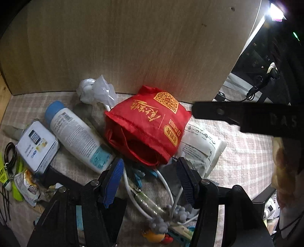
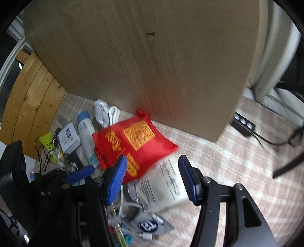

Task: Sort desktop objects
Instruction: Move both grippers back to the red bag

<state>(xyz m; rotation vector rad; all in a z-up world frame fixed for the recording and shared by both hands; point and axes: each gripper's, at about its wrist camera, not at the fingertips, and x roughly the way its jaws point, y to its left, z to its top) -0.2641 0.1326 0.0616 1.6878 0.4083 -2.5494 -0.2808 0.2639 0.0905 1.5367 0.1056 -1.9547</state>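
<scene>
Crumpling — glossy red fabric bag [image 1: 146,131], rounded

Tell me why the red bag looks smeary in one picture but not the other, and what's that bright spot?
Right wrist view: the red bag and white packet are smeared by motion blur. Left wrist view: the bag is sharp; a lamp glares at the top right corner. Both views bulge and darken toward the edges.

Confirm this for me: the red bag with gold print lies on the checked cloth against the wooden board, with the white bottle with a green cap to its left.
One detail is off: the white bottle has a blue cap, not green, as the left wrist view shows. The rest holds: the red bag lies on the checked cloth against the wooden board, bottle to its left.
</scene>
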